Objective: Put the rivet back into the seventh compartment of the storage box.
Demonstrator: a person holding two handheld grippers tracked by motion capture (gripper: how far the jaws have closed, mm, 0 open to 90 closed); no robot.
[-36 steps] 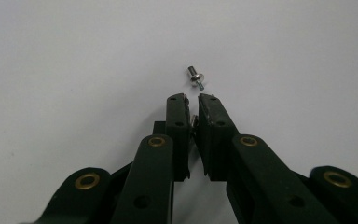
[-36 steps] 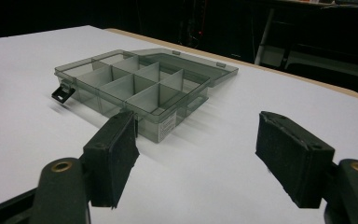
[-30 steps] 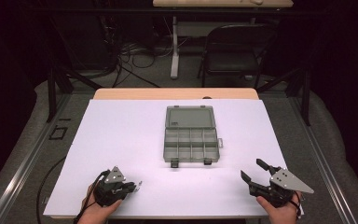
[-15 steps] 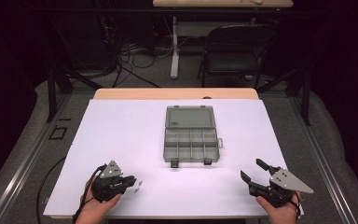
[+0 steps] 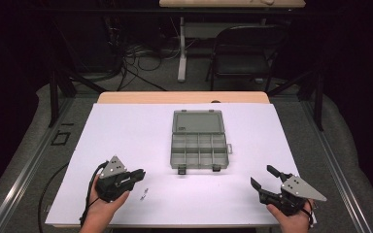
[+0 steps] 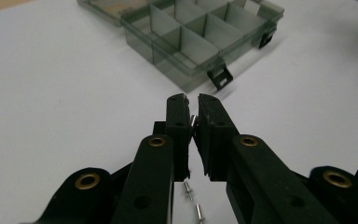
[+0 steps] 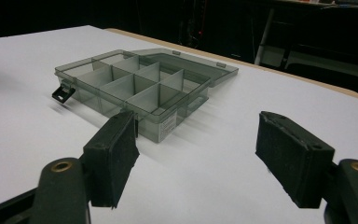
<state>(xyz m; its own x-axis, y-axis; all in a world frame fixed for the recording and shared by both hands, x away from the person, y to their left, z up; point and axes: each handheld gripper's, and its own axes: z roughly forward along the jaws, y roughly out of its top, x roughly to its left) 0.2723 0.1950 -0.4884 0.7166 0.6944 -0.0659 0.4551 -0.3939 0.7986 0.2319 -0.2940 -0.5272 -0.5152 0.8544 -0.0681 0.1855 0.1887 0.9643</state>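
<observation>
Grey translucent plastic forms an open compartment box lying mid-bench on a white bench, its lid folded flat on the far side and its two black latches facing the near edge. At the near left, the left gripper is clenched on a small silver screw, pinched upright between its pads and lifted clear of the bench. Two more screws lie on the white surface just below and to the right of it. From this gripper the box lies ahead, farther and to the right, its long axis running left to right. The right gripper rests at the near right with its jaws spread wide, holding nothing. The left hand looks the one to carry the screw to a compartment.
</observation>
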